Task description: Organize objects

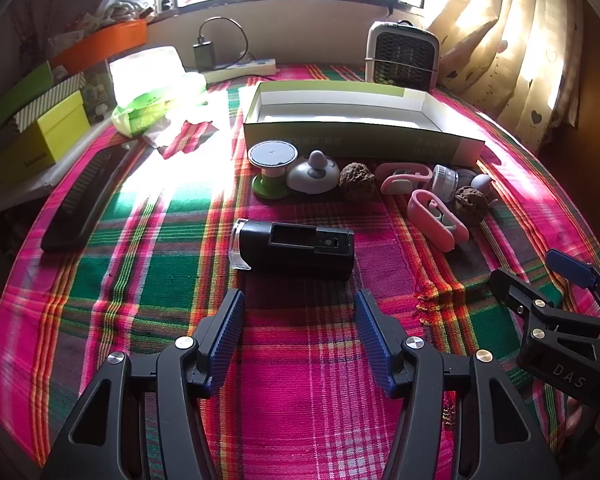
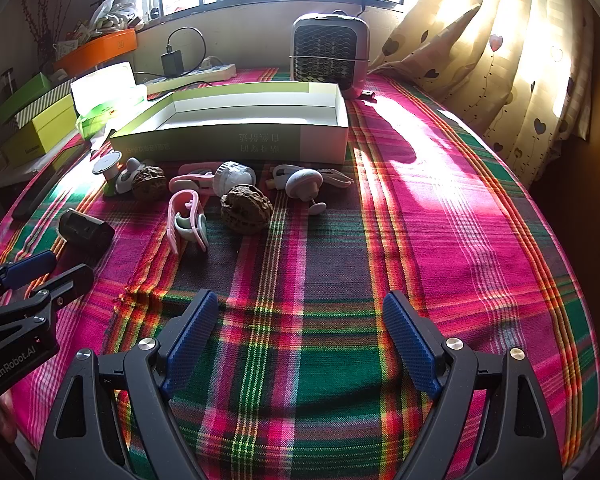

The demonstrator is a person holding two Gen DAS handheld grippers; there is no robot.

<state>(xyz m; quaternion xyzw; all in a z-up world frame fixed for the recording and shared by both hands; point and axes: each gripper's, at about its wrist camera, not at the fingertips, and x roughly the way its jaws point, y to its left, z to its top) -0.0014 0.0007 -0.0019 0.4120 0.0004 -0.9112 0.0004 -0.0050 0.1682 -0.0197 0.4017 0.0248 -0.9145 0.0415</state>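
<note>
An open green-and-white box (image 1: 360, 120) (image 2: 236, 128) lies at the back of the plaid cloth, empty inside. In front of it stands a row of small items: a green-based disc (image 1: 272, 168), a white dome (image 1: 314, 174), two walnuts (image 1: 357, 181) (image 2: 246, 208), pink clips (image 1: 436, 218) (image 2: 186, 220) and a clear jar (image 2: 234, 176). A black device (image 1: 296, 246) (image 2: 85, 232) lies just ahead of my left gripper (image 1: 300, 300), which is open and empty. My right gripper (image 2: 300, 308) is open and empty, over bare cloth, nearer than the row.
A white fan heater (image 2: 330, 50) stands at the back by the curtain (image 2: 500, 60). A power strip (image 2: 196, 74), tissue pack (image 1: 156, 80) and stacked boxes (image 1: 40, 128) crowd the left side. A black comb (image 1: 80, 200) lies at the left.
</note>
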